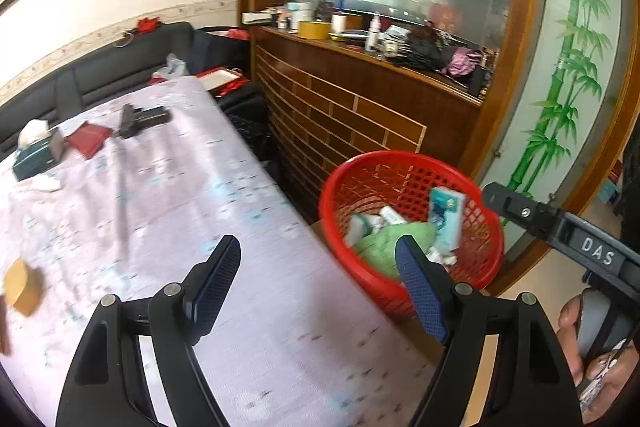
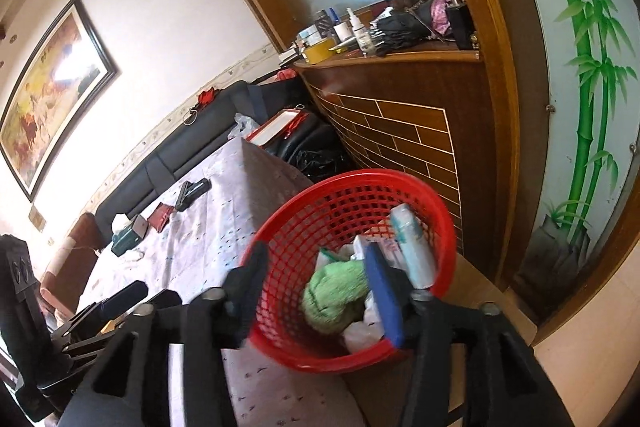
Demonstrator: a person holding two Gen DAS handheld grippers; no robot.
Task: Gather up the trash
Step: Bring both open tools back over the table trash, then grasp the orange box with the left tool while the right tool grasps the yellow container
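Red basket (image 2: 344, 195) | "DAS" on right gripper (image 1: 596, 251) | both grippers' fingers apart, empty

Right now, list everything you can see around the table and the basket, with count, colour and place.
Red plastic mesh basket: one, red, past the table's right edge.
Green cloth: one, green, inside the basket.
Pale blue carton: one, blue-white, upright in the basket.
Lilac tablecloth: one, lilac, covering the table.
Dark green tissue box: one, far left of the table.
Red wallet: one, beside the tissue box.
Black device: one, far end of the table.
Yellow tape roll: one, wooden counter.
Left gripper: open, empty.
Right gripper: open, over the basket.
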